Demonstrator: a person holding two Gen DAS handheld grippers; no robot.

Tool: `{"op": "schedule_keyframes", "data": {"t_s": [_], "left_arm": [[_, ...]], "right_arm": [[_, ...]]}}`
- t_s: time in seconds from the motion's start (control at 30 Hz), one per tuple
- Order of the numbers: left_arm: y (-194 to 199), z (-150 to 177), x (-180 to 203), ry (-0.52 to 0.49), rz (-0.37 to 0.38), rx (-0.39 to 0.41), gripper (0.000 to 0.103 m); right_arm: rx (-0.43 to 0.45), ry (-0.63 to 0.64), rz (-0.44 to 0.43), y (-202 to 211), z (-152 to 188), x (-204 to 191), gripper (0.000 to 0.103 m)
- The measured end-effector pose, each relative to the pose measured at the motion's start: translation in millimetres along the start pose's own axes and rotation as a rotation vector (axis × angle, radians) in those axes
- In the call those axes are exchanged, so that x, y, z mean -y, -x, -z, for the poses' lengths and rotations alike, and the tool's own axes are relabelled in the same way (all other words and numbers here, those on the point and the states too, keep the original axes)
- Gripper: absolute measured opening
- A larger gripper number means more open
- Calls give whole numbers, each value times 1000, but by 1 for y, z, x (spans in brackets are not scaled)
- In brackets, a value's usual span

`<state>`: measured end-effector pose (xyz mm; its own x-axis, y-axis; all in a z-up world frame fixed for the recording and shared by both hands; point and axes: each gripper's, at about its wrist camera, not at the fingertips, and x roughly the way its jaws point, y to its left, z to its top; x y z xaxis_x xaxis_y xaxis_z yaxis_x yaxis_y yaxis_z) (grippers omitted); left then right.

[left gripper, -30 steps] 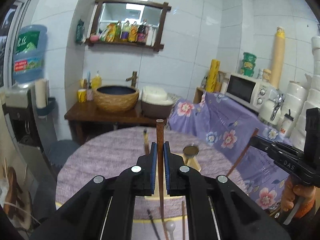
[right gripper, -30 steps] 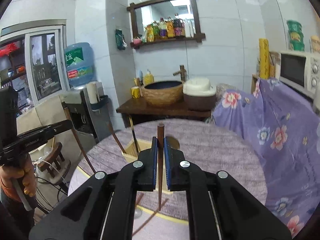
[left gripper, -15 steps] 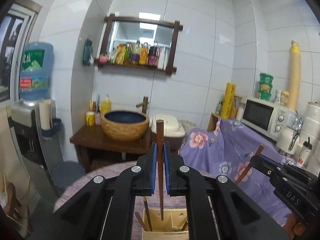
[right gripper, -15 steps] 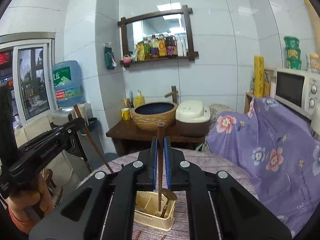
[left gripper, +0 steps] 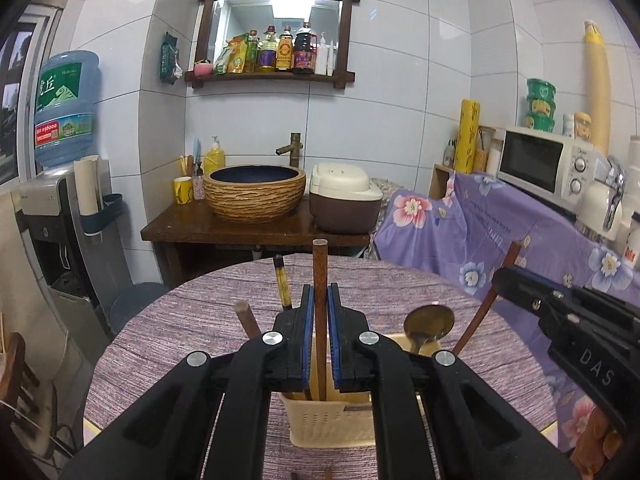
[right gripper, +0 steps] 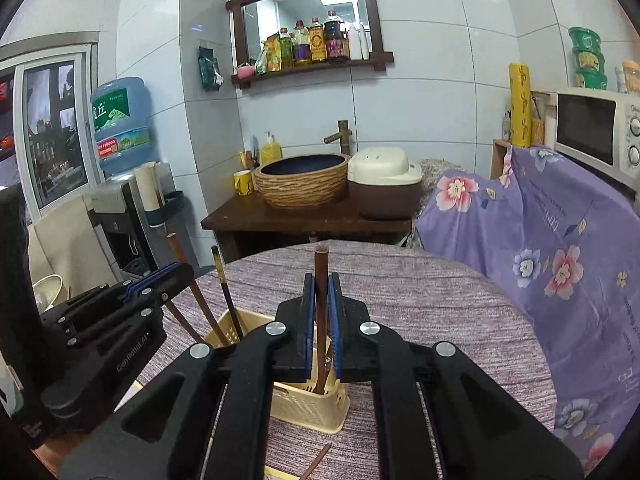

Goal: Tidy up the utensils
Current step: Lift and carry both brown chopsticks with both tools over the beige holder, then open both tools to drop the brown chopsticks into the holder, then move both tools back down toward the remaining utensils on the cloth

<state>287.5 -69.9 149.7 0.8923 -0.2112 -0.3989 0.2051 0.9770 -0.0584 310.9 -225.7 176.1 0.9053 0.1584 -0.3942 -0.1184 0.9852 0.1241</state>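
Note:
A cream plastic utensil basket [left gripper: 328,420] stands on the round purple table [left gripper: 180,328]; it also shows in the right wrist view [right gripper: 308,404]. My left gripper [left gripper: 320,304] is shut on a brown chopstick [left gripper: 319,272] held upright, its lower end inside the basket. My right gripper [right gripper: 321,292] is shut on a second brown chopstick [right gripper: 321,268], its tip also down in the basket. Other chopsticks [left gripper: 282,280] and a metal spoon [left gripper: 429,322] stand in the basket. The right gripper shows at the right of the left view [left gripper: 560,320].
Loose chopsticks [right gripper: 316,460] lie on the table in front of the basket. Behind the table stand a wooden stand with a woven basin [left gripper: 254,192] and rice cooker [left gripper: 344,200], a water dispenser [left gripper: 60,184] at left, and a floral-covered counter with microwave [left gripper: 540,160] at right.
Both grippers have come down over the basket with their chopsticks, whose lower ends now sit inside it. The view has tilted down towards the table.

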Motion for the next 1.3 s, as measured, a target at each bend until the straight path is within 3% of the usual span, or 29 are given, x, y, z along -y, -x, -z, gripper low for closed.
{"op": "schedule_keyframes", "data": {"t_s": [0.3,0.37,0.4,0.43,0.47,0.5,0.53,0.67,0.73,0.8,0.87,1.03,1.13,1.3], "left_arm": [[-7,8,-10,28,15,-40,9],[-3,10,-11,29,31,-44,18],[0,11,-12,32,38,-42,31],[5,12,-14,38,45,-35,41],[11,14,-16,47,55,-26,43],[15,17,-17,51,58,-23,47],[21,20,-19,52,55,-20,48],[43,41,-31,58,33,-32,58],[50,56,-38,62,18,-53,64],[53,73,-44,48,-4,-96,66],[52,98,-50,34,-29,-158,66],[46,154,-64,54,-68,-292,66],[47,177,-73,66,-116,-323,66],[54,191,-77,61,-142,-340,66]], "right_arm": [[10,-6,10,-1,6,4,8],[9,-5,19,-1,9,4,9],[8,-3,25,0,11,4,11],[11,-4,27,2,13,3,20],[20,-4,27,5,15,3,27],[34,-3,30,9,16,3,46],[53,1,36,14,18,3,53],[81,38,96,31,30,-3,56],[63,29,123,37,41,-4,68],[15,30,141,40,61,-7,75],[-52,43,148,38,86,-12,76],[-313,57,123,14,163,-31,77],[-443,40,116,3,204,-41,77],[-518,9,124,-1,233,-53,77]]}}
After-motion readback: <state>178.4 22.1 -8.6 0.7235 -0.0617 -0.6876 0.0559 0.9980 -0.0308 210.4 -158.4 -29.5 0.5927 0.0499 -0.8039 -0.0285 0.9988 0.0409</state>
